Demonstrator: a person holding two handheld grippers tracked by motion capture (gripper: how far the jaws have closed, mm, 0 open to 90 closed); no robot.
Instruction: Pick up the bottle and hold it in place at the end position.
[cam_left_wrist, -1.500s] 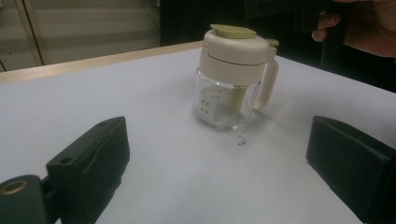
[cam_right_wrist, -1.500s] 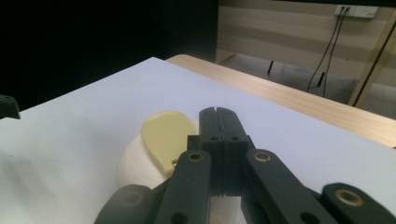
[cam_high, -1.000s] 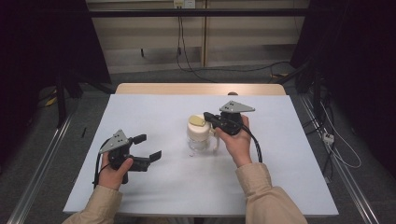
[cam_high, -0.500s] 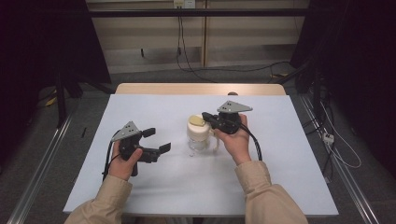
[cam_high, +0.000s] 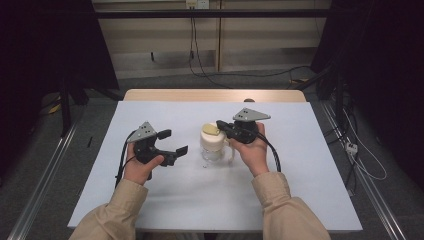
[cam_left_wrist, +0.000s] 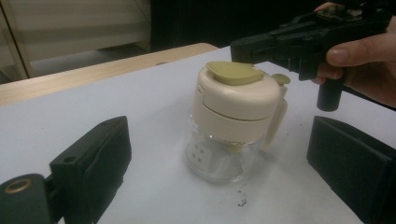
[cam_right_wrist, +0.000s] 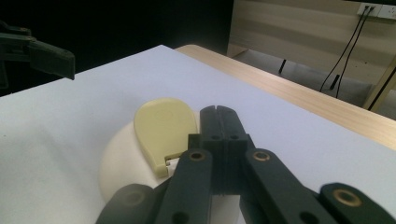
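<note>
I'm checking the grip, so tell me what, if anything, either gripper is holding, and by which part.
Nothing is held. The right gripper, shut, sits over the clear glass jar's cream plastic lid; the left gripper is open beside it.

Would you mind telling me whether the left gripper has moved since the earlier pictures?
Yes. In the high view the left gripper has moved rightward and slightly away from the person, closing on the jar, which stayed put.

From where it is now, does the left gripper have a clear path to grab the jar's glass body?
Probably yes: the left gripper is open, facing the jar across bare table. The right gripper sits shut above the lid.
</note>
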